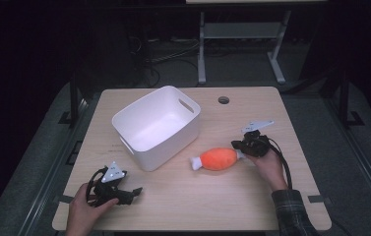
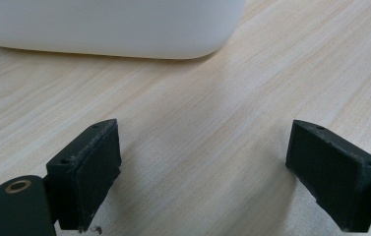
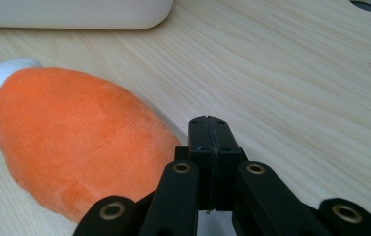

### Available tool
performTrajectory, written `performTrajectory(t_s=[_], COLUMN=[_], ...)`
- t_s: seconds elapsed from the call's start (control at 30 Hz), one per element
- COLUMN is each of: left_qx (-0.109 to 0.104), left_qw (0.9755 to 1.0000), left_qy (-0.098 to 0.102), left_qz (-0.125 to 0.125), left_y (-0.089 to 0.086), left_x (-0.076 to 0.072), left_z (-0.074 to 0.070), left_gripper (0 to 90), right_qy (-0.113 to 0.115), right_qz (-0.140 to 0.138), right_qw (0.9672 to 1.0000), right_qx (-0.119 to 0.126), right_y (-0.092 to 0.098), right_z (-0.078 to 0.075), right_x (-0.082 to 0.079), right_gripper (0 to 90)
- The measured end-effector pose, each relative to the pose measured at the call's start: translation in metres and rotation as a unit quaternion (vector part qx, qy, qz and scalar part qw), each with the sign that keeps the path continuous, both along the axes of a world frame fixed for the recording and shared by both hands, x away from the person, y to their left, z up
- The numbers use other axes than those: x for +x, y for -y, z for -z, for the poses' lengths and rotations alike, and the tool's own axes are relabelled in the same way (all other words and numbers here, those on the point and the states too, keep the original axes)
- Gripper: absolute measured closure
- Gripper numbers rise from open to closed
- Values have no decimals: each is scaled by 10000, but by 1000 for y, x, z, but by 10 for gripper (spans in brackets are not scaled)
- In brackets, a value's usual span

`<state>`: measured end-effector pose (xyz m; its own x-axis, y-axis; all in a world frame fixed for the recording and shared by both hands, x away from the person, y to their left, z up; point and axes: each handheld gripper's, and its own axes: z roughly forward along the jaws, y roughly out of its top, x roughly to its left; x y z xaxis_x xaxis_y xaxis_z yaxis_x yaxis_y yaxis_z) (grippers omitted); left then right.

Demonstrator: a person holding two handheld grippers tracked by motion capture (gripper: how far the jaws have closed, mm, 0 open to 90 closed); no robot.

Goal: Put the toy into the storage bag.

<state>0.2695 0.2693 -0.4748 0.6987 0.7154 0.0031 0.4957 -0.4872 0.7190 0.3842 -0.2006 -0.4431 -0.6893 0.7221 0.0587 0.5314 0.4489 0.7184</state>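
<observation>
An orange plush toy (image 1: pixel 218 159) with white ends lies on the wooden table right of the middle; in the right gripper view the plush toy (image 3: pixel 75 147) sits just left of the jaws. My right gripper (image 1: pixel 236 146) rests low at the toy's right end, its jaws (image 3: pixel 207 123) pressed flat together with nothing visible between them. Whether it touches the toy I cannot tell. Near the front left edge my left gripper (image 1: pixel 136 191) rests on the table, held by a hand. Its jaws (image 2: pixel 202 162) stand wide open over bare wood.
A white plastic bin (image 1: pixel 156 125) with handle cut-outs stands left of centre; the bin's wall (image 2: pixel 109 27) lies ahead of the left jaws. A cable hole (image 1: pixel 223 100) is at the table's back. Dark floor and a desk frame lie beyond.
</observation>
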Motion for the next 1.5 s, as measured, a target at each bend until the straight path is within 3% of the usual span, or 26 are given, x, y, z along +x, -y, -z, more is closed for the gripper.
performTrajectory(t_s=[0.97, 1.5], left_qx=[0, -23], left_qw=[10000, 10000], left_qy=[0, 9], left_qz=[0, -13], left_y=[0, 0], left_x=[0, 0], left_z=[0, 0], left_gripper=[125, 125], right_qy=[-173, -188], right_qz=[-323, -440], right_qw=[9989, 9983], right_qx=[-304, -322], right_y=[-5, -10], right_z=[1, -1], right_x=[-26, -46], right_gripper=[895, 895])
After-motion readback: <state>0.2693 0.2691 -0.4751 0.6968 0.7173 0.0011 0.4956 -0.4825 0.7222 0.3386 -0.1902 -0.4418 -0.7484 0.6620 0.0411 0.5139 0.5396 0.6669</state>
